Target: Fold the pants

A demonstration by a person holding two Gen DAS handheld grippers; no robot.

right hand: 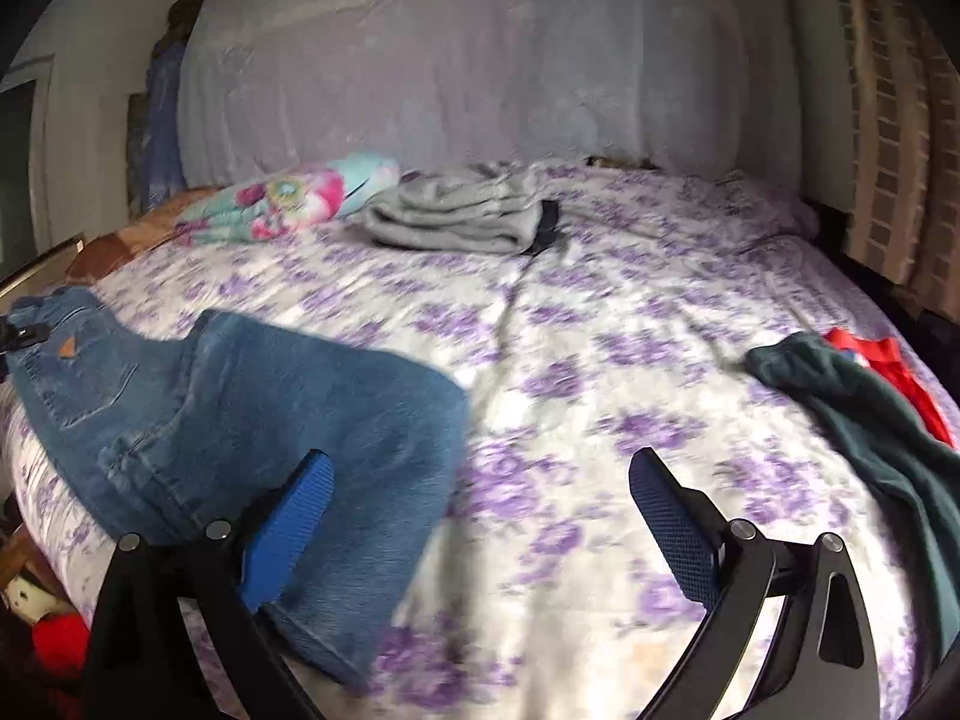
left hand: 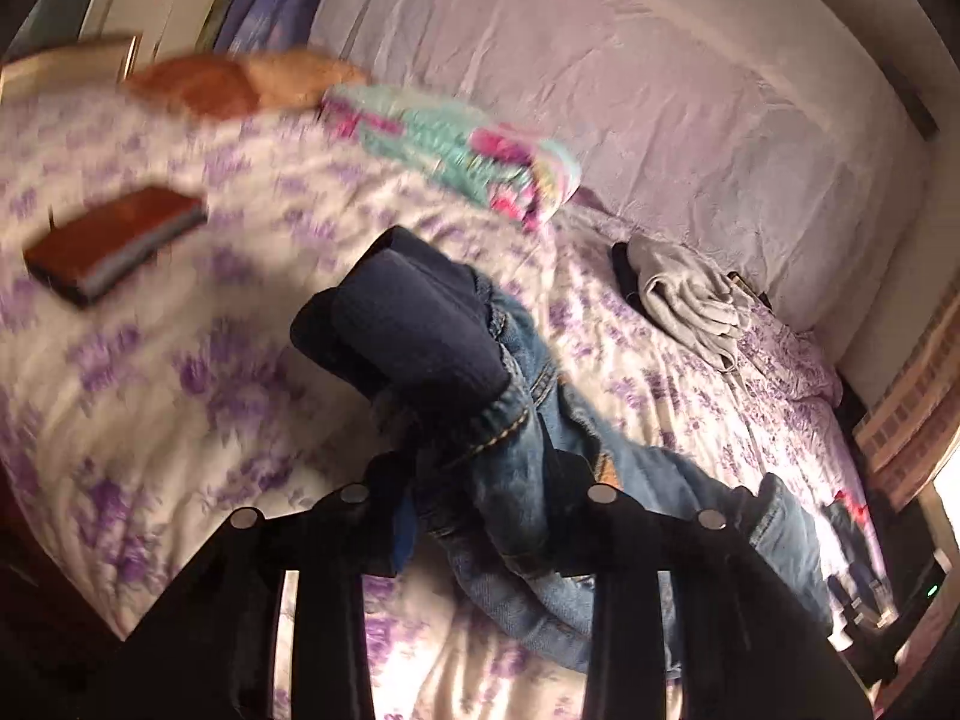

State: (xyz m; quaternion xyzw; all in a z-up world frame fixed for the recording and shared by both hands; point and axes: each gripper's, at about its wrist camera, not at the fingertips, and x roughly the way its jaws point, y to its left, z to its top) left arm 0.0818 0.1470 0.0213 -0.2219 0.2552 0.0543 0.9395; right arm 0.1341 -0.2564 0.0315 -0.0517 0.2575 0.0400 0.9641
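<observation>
Blue denim jeans [right hand: 240, 414] lie on the left side of a bed with a purple-flowered sheet [right hand: 600, 360]. My left gripper [left hand: 480, 480] is shut on the jeans' waistband [left hand: 504, 456] and holds it bunched above the sheet; the legs trail away to the lower right. A dark navy cloth [left hand: 414, 324] sits bunched at the waistband beyond the fingertips. My right gripper [right hand: 480, 516] is open and empty, its blue pads [right hand: 672, 516] spread wide just above the sheet, with the left pad over the jeans' leg end.
A folded grey garment [right hand: 456, 216] and a colourful floral cloth [right hand: 288, 198] lie near the headboard. A dark green garment [right hand: 870, 420] over a red one [right hand: 900, 378] lies at the right. A brown book [left hand: 114, 240] lies on the sheet in the left wrist view.
</observation>
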